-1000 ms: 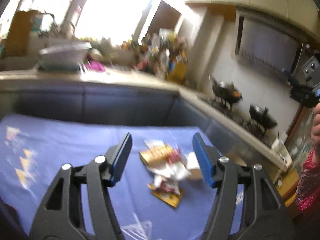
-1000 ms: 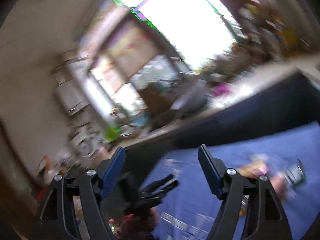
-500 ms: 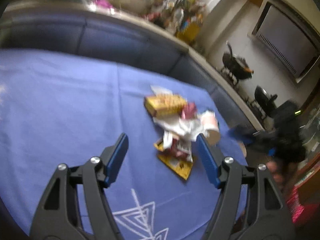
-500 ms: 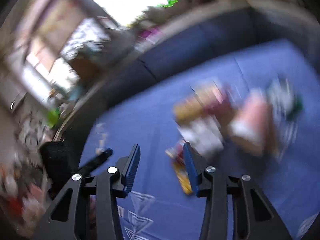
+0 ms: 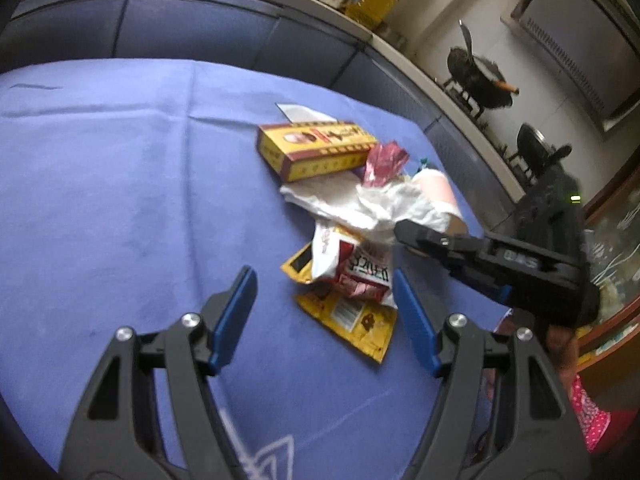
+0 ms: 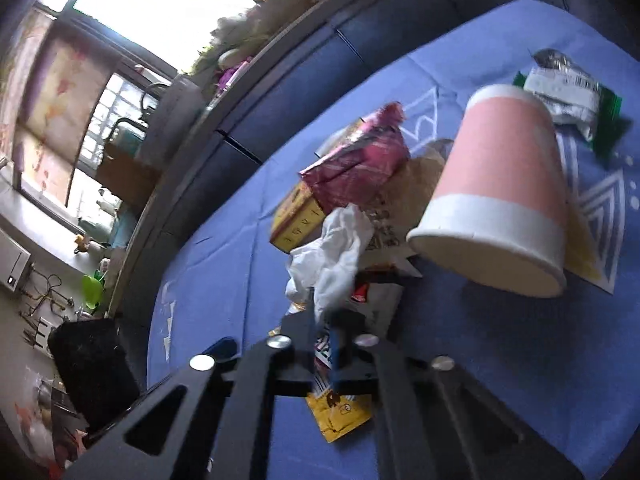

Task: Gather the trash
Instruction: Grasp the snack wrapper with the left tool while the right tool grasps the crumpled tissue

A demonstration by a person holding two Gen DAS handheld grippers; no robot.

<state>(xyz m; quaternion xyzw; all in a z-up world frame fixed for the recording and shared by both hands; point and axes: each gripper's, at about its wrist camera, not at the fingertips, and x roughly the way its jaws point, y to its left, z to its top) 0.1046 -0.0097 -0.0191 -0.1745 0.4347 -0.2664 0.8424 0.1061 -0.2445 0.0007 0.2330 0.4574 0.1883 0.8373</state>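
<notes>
Since half a second ago my right tool (image 6: 322, 330) has dropped into the trash pile and drawn its fingers nearly together; they now pinch the lower edge of the crumpled white paper (image 6: 334, 252), just below the centre of the right wrist frame. From the left wrist view that same right tool (image 5: 404, 230) reaches in from the right edge, its tip touching the white paper (image 5: 360, 204) at mid-frame.

Around the paper, the pile lies on the blue cloth (image 5: 120, 184) covering the tabletop. A yellow box (image 5: 316, 150) sits above the paper in the left view, with a crumpled maroon wrapper (image 5: 386, 162) against its right end. A pink paper cup (image 6: 500, 196) lies tipped on its side at the right of the right wrist frame, its open mouth facing the camera. Beyond it, in the upper right corner, is a silver and green wrapper (image 6: 572, 96). Below the paper, a white and red packet (image 5: 352, 268) overlaps a flat yellow sachet (image 5: 352, 320).

My left tool (image 5: 324, 308) hovers wide open in the lower half of its frame, holding nothing, its blue pads (image 5: 236, 312) on either side of the packet and sachet.
</notes>
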